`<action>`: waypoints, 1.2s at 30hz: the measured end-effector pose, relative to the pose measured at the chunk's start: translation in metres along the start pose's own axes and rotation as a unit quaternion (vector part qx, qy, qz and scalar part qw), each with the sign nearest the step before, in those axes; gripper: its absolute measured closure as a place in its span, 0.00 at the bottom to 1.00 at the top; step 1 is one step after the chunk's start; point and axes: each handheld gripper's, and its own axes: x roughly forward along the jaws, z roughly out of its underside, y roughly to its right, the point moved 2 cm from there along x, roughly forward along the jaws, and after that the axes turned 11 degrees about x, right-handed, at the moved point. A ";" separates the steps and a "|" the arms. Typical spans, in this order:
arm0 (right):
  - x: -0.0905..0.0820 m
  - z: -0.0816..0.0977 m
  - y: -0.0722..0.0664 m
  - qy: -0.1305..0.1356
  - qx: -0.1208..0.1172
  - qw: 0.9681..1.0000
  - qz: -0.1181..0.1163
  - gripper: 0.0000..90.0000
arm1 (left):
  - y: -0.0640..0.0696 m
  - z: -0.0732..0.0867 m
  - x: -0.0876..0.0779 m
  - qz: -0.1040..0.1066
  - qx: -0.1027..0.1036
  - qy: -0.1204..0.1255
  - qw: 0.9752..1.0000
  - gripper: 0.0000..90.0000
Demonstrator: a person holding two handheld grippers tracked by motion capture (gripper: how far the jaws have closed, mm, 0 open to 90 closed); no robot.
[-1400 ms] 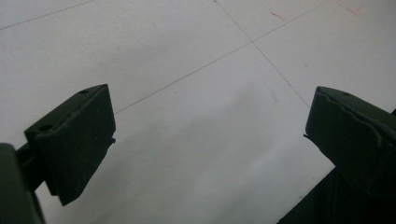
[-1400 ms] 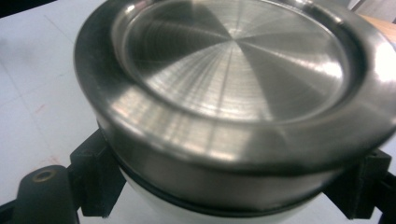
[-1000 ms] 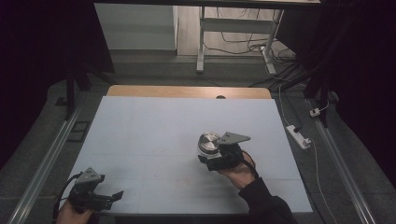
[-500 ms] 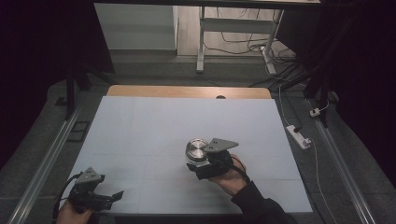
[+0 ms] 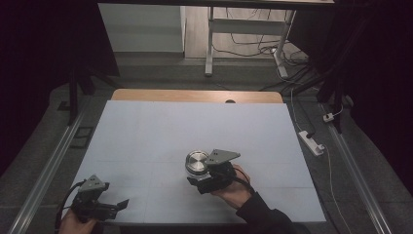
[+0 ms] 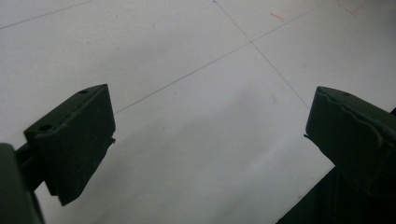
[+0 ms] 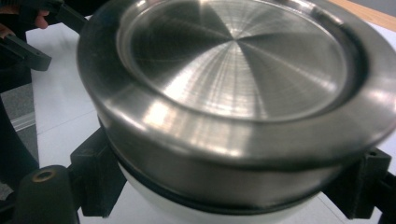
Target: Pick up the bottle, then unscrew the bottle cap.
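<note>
A metal tin (image 5: 196,163) is gripped by the right claw (image 5: 203,171); the left claw (image 5: 117,204) is spread wide over the counter (image 5: 195,122), holding nothing.

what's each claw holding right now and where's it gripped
The right claw holds a round metal container, its jaws clamped on opposite sides of the body just below the steel lid. The left claw is open and holds nothing.

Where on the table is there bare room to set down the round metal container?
The pale blue mat is bare from the wooden far edge to the round steel-lidded container in the right hand-held gripper. Its near-left corner is tighter, beside the left hand-held gripper.
</note>
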 end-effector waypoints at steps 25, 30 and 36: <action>-0.002 -0.001 0.001 0.001 0.006 1.000 -0.008 0.16 | 0.001 -0.014 -0.003 0.039 0.015 0.048 0.998 0.00; -0.002 -0.001 0.001 0.001 0.006 1.000 -0.009 0.16 | 0.005 -0.024 -0.002 0.050 0.042 0.057 0.996 0.00; -0.003 -0.001 0.000 0.002 0.005 1.000 -0.010 0.16 | 0.006 -0.035 0.002 0.070 0.066 0.069 0.993 0.00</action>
